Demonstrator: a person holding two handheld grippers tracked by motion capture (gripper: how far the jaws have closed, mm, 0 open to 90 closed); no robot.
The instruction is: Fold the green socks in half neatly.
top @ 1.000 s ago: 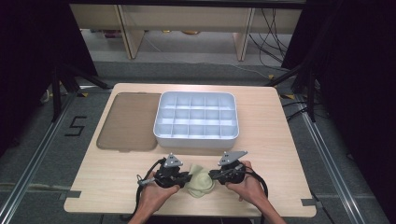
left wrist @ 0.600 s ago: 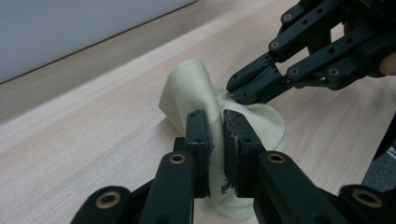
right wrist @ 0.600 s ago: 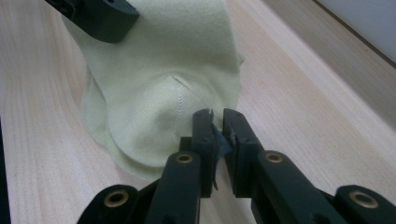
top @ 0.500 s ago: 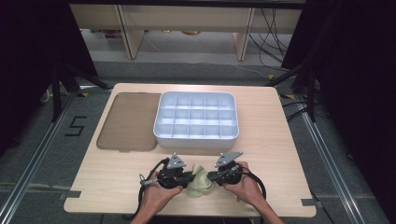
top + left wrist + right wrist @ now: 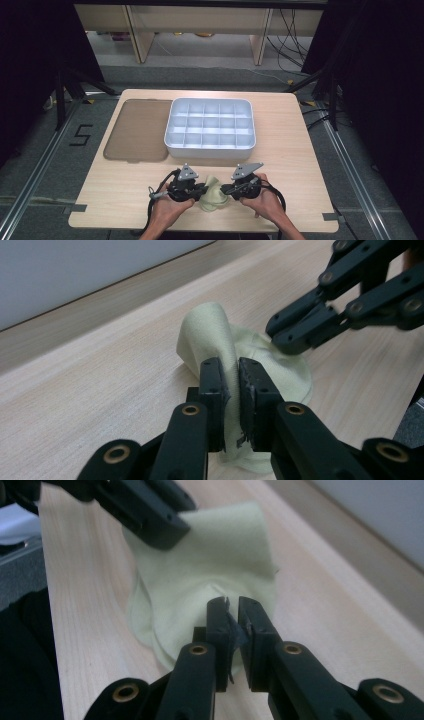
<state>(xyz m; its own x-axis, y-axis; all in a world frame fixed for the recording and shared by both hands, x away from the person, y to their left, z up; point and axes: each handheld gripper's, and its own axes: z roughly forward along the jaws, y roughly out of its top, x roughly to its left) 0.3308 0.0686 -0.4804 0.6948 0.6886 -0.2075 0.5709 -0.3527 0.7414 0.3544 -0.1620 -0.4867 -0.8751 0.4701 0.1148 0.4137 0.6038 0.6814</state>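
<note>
A small pale yellow-green cloth point(image 5: 213, 198) lies bunched near the table's front edge, between my two grippers. My left gripper point(image 5: 200, 192) is shut on the cloth's left side. In the left gripper view its jaws point(image 5: 234, 390) pinch a raised fold of the cloth point(image 5: 207, 332). My right gripper point(image 5: 225, 190) is shut on the right side. In the right gripper view its jaws point(image 5: 233, 625) clamp the cloth's point(image 5: 220, 555) near edge, and the left gripper point(image 5: 150, 510) holds the far corner up. The right gripper point(image 5: 300, 335) also shows in the left gripper view, on the cloth.
A white tray point(image 5: 210, 149) with several empty compartments stands at the middle back of the wooden table point(image 5: 290, 155). A flat brown lid point(image 5: 136, 130) lies to its left. Both hands rest at the table's front edge.
Both grippers have shifted only slightly and still pinch the cloth, which looks a little more bunched up between them.
</note>
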